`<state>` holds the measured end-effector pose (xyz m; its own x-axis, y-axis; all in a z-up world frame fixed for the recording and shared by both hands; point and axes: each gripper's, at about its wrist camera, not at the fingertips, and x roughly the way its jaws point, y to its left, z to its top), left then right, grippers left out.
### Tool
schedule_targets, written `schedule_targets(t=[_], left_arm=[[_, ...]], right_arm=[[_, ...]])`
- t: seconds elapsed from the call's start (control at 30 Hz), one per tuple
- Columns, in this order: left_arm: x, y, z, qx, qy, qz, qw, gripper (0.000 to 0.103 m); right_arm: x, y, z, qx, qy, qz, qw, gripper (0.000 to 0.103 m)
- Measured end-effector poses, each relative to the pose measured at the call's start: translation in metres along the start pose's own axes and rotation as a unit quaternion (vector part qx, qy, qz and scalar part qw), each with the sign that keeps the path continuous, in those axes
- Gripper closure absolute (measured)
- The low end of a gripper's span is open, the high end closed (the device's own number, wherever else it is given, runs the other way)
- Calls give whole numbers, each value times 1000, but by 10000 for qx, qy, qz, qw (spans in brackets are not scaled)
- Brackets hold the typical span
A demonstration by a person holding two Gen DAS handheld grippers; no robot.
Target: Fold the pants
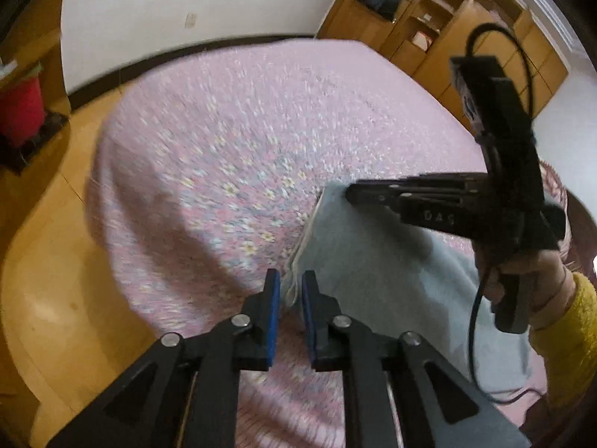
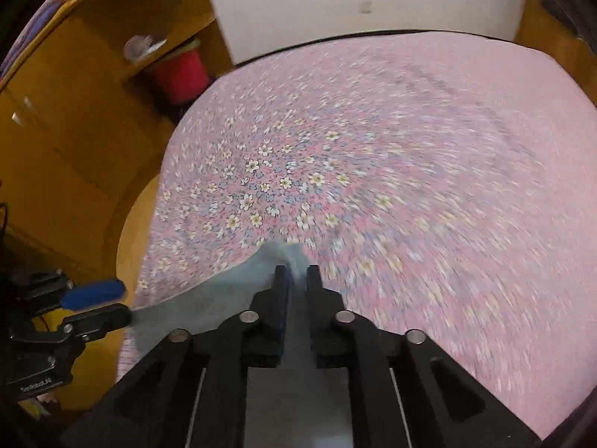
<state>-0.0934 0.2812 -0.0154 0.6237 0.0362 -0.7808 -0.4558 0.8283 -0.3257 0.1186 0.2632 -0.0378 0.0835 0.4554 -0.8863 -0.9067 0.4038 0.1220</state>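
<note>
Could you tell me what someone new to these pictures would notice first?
The pink floral bedspread fills both views. Pale grey-blue pants lie at its near edge, their edge running between the left gripper's blue pads, with a fold caught in the right gripper. A red bin stands by the wooden cabinets beyond the bed.

Black grippers with blue-padded fingers (image 1: 274,313), silver screws (image 1: 240,320), a black cable (image 1: 475,321), a yellow sleeve (image 1: 571,339).

Grey pants (image 1: 373,261) on floral bed (image 1: 231,142)
</note>
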Motion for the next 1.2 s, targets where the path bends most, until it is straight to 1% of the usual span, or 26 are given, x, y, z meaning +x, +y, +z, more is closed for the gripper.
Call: schedule_targets(t=[0.03,0.07,0.1,0.13,0.2,0.27,0.33,0.4,0.43,0.47,0.5,0.53,0.57,0.63,0.67,0.7,0.73,0.77,0.8,0.87,0.93,1.0,1.07,1.1,1.13,1.2], left_arm=[[-9,-1,-4,37,-142,75,9999,76],[-16,-2,-10,58,-315,145,9994,67],[-22,-1,-16,42,-501,192,9986,65],[-25,-4,-24,14,-593,153,9981,65],[-26,-10,-36,-86,-625,-15,9980,65],[-21,-22,-45,-206,-597,-198,9978,65],[-16,-42,-54,-149,-430,-629,9970,65],[-8,-63,-58,68,-182,-1056,9942,65],[-6,-77,-62,271,-101,-1065,9939,65],[-3,-93,-67,562,-31,-1032,9931,65],[-1,-104,-72,750,68,-1061,9915,64],[3,-116,-77,914,198,-1085,9897,64],[5,-124,-81,1014,263,-1011,9893,64],[10,-148,-92,1407,404,-710,9867,64],[10,-157,-95,1588,436,-610,9845,64],[7,-164,-97,1715,411,-545,9828,64],[5,-168,-97,1812,361,-515,9814,64],[3,-172,-97,1876,315,-519,9804,64],[1,-176,-95,1944,292,-543,9790,64],[4,-182,-88,2114,287,-586,9752,64],[6,-186,-82,2164,284,-599,9741,64],[14,-179,-69,2111,293,-633,9750,63],[18,-176,-55,2015,289,-603,9772,62],[18,-175,-54,1987,284,-584,9779,59],[21,-173,-47,1944,281,-563,9789,58],[31,-171,-34,1794,317,-464,9822,57]], right_arm=[[-12,2,-8,-5,-113,-69,9999,84],[-24,6,-17,-16,-217,-164,9996,82],[-36,7,-30,-16,-321,-251,9992,82],[-49,11,-42,0,-429,-348,9985,82],[-75,10,-63,144,-673,-649,9955,81],[-101,1,-102,334,-810,-1051,9906,77],[-121,-8,-143,564,-831,-1383,9853,77],[-136,-19,-191,910,-909,-2176,9675,77],[-140,-23,-208,1065,-911,-2445,9595,77],[-146,-28,-231,1313,-898,-2723,9490,77],[-151,-32,-250,1562,-903,-2976,9375,77],[-157,-35,-268,1828,-918,-3319,9209,77],[-161,-36,-281,2028,-919,-3542,9083,77],[-168,-38,-306,2401,-864,-3844,8872,77],[-168,-36,-317,2650,-789,-4026,8726,73],[-166,-35,-326,2797,-673,-4066,8671,72],[-164,-37,-332,2825,-581,-3971,8713,72],[-160,-40,-335,2868,-476,-3787,8787,72],[-161,-45,-339,2930,-444,-3663,8820,72],[-182,-57,-352,3006,-538,-3498,8857,72],[-193,-64,-352,2958,-694,-3448,8882,72],[-209,-74,-343,2919,-811,-3467,8877,70],[-225,-101,-343,3012,-891,-3421,8856,68],[-229,-112,-343,3092,-950,-3367,8843,68],[-228,-123,-341,3159,-968,-3272,8853,68],[-221,-142,-339,3409,-865,-2937,8889,68]])
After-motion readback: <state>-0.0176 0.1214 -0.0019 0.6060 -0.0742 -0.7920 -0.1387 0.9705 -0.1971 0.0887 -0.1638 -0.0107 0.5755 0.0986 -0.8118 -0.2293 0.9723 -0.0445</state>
